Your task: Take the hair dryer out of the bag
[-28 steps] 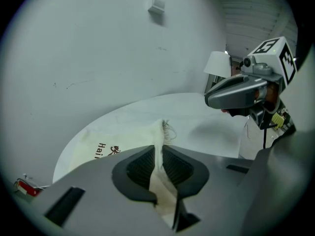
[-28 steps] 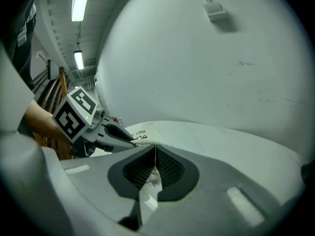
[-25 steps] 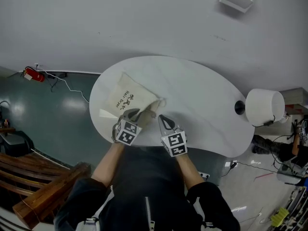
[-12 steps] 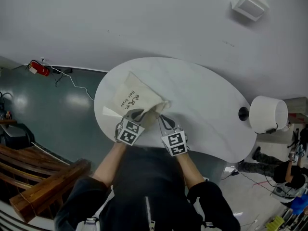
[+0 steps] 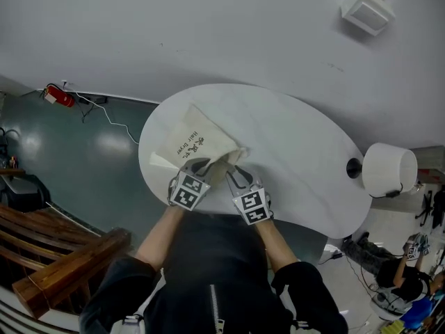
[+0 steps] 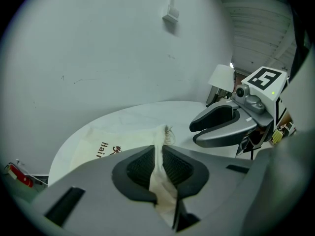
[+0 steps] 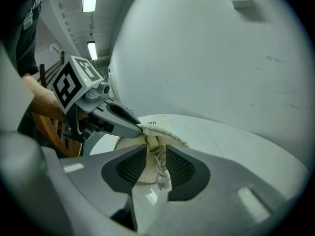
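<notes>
Right gripper (image 7: 156, 149) jaws opened; bag (image 5: 195, 141) mouth faces them.

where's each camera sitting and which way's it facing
Head view: on the person's head, facing steeply down at the table and bag; left gripper, right gripper and arms show.
Left gripper view: on that gripper, looking along jaws shut on the bag; right gripper shows.
Right gripper view: on that gripper, facing the bag; its jaws have just been opening, cord between them; left gripper shows.
Shared: the bag.

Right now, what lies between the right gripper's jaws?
A white cord out of the bag, in the right gripper view; the jaws have just been opening.
</notes>
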{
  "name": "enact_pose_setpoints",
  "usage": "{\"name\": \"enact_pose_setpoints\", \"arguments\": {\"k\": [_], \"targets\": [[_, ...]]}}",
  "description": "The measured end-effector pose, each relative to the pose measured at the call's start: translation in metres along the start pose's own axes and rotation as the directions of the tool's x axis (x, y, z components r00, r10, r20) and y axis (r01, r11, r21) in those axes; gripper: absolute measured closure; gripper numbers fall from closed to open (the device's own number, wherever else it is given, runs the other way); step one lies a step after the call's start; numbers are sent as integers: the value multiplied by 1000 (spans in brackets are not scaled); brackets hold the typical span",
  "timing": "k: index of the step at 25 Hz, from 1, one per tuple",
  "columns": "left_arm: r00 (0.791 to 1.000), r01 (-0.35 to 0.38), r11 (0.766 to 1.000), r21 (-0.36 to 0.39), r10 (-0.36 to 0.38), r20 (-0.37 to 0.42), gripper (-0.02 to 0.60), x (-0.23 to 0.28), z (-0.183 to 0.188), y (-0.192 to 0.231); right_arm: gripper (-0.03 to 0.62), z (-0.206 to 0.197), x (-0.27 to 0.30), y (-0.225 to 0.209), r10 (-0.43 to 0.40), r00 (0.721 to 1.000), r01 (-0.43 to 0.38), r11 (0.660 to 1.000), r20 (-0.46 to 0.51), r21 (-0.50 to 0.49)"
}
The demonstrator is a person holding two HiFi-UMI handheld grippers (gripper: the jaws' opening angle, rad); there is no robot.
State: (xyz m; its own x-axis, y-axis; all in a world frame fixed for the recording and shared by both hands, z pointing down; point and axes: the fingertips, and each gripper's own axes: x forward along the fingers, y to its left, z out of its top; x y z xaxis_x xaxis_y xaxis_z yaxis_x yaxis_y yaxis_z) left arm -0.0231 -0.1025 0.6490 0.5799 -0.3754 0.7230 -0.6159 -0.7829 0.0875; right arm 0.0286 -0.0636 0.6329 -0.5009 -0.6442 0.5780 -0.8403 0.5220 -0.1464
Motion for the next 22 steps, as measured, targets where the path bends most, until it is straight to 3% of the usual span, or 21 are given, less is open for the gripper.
{"name": "enact_pose_setpoints", "arguments": {"k": [16,22], "targets": [[999,29,998,-59,-28,16,530,-4,7,5,407,-10,47,8,65,994,-75,991,-92,-109],[999,44,998,-46,-44,0,529,-4,7,4,375,-12,61,6,77,990,-90,989,-118,-115]]}}
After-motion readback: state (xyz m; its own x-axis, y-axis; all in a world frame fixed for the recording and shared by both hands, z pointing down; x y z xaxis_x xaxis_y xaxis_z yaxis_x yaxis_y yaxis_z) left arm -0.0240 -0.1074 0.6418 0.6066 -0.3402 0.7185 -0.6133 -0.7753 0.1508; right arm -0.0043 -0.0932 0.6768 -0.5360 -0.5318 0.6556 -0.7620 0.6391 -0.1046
